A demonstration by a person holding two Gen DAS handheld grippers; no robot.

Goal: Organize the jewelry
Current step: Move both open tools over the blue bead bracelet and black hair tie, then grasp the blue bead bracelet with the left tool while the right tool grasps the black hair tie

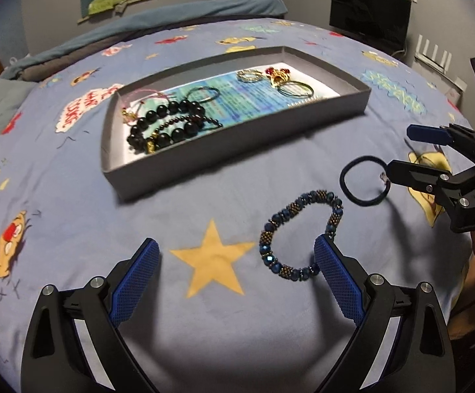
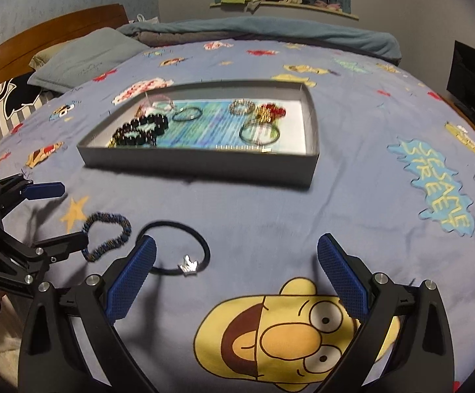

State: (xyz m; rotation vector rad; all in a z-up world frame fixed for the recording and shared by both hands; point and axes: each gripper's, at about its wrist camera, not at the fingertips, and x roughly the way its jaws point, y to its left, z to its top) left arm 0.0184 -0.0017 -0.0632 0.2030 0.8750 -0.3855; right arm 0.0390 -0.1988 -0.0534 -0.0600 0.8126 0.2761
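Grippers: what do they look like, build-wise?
Both alike: black angular linkage frames with silver round pivot bolts and long blue pads with a fine cross-hatch grip texture. The right gripper shows white "DAS" lettering on its body. The left gripper shows no marking. No cables or sleeves visible.

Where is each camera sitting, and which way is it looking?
Left wrist: sits on the left gripper, looks across the bed at the blue beaded bracelet and grey box; its own open fingers show.
Right wrist: sits on the right gripper, looks at the black hair tie; open fingers show.
Both share box, bracelet, hair tie, and each sees the other gripper.
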